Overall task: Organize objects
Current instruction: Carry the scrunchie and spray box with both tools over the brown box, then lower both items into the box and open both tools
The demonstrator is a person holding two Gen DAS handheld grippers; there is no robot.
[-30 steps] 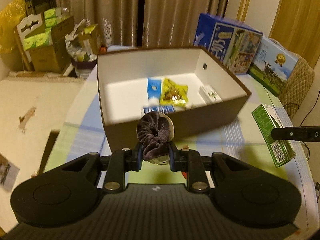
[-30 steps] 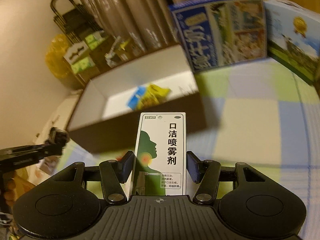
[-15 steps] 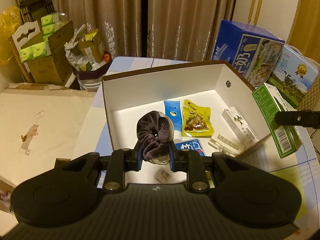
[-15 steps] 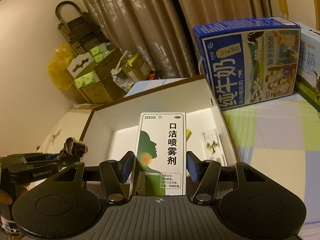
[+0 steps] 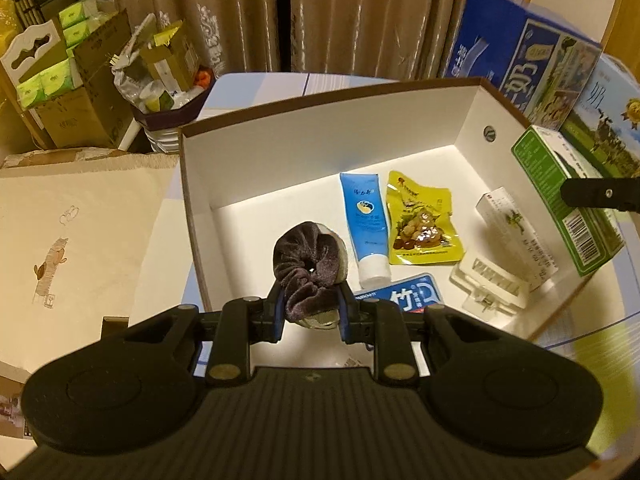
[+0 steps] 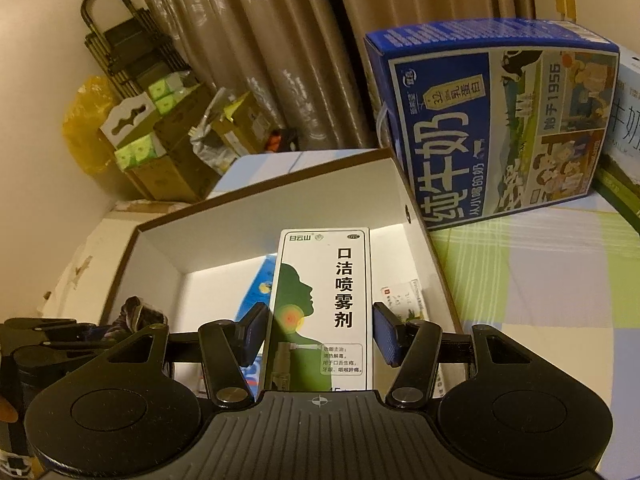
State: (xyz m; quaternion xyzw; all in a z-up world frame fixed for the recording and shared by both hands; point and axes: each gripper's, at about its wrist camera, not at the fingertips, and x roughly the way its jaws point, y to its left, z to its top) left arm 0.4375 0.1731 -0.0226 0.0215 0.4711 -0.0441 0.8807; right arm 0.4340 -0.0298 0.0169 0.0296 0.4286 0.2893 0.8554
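An open box, brown outside and white inside (image 5: 320, 104) (image 6: 280, 208), holds a blue tube (image 5: 365, 224), a yellow snack packet (image 5: 422, 226), a small white carton (image 5: 516, 236), a blue packet (image 5: 404, 294) and a clear plastic piece (image 5: 490, 284). My left gripper (image 5: 311, 300) (image 6: 80, 336) is shut on a dark velvet scrunchie (image 5: 310, 268) (image 6: 136, 312), hanging over the near left part of the box's inside. My right gripper (image 6: 320, 332) is shut on a green-and-white spray carton (image 6: 320, 304) (image 5: 568, 200), held upright above the box's right wall.
Two milk cartons (image 6: 500, 120) (image 5: 524, 60) stand on the checked tablecloth (image 6: 540, 280) behind and right of the box. Past the table's far left are cardboard boxes with green tissue packs (image 5: 60, 80), a full bin (image 5: 168, 96) and curtains (image 5: 360, 16).
Both grippers have moved forward and upward. The left one with the scrunchie went from in front of the box to over its inside. The right one brought the spray carton to the box.
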